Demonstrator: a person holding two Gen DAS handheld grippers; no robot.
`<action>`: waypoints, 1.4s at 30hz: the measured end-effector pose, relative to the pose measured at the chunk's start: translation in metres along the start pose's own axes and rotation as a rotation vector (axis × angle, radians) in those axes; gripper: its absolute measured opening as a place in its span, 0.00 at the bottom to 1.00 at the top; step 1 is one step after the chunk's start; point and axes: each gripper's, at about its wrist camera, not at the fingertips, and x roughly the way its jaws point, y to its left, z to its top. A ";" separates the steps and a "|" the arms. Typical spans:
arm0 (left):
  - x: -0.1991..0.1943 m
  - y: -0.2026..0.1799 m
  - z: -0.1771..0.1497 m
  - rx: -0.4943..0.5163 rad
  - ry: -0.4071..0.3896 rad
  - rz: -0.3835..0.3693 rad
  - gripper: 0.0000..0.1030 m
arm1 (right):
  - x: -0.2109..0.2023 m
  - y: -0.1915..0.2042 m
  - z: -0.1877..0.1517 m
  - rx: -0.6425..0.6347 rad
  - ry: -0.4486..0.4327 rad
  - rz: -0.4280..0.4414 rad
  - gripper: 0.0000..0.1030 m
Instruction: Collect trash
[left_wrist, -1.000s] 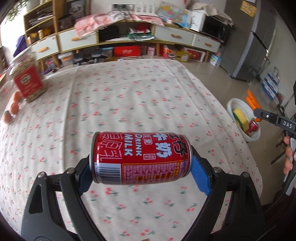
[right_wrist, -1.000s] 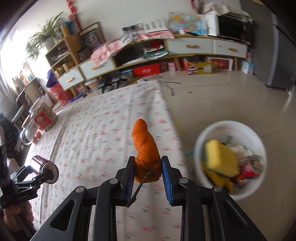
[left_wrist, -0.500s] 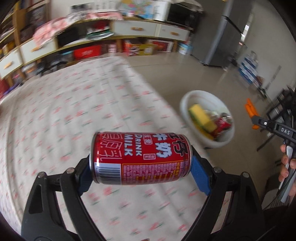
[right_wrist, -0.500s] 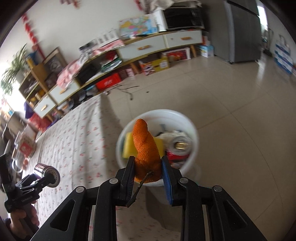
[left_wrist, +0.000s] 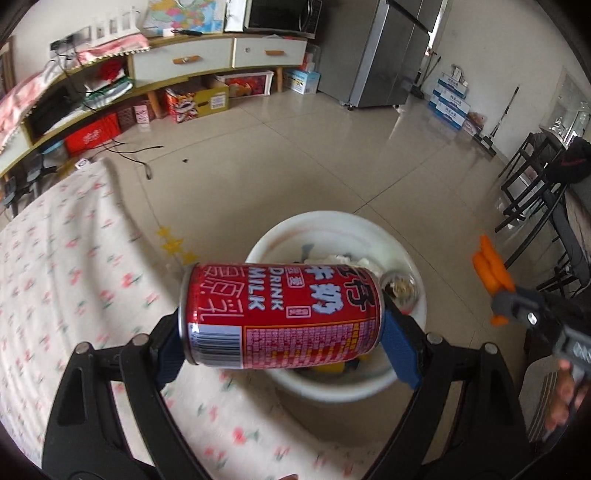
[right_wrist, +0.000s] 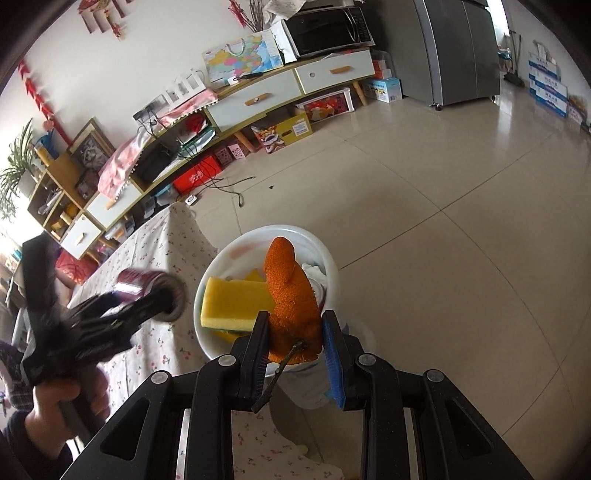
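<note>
The red milk can lay sideways, clamped end to end in the wide-spread jaws of the left gripper, above the white bin beside the cloth-covered bench. The right gripper had its jaws pinched narrowly on an orange peel over the same bin, above a yellow sponge.

Red cylindrical metal drink can: white "DRINK MILK" printed along its side, large white Chinese characters beside it, barcode near one end. Other print too small.
</note>
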 end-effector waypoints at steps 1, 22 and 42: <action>0.008 -0.003 0.004 0.007 0.004 0.002 0.87 | 0.000 -0.002 0.001 0.006 -0.001 0.001 0.28; -0.009 0.007 0.009 -0.058 -0.021 0.037 0.94 | 0.002 -0.002 0.003 0.031 0.020 0.007 0.28; -0.093 0.076 -0.096 -0.215 0.047 0.157 0.95 | 0.060 0.048 0.003 0.010 0.133 0.061 0.60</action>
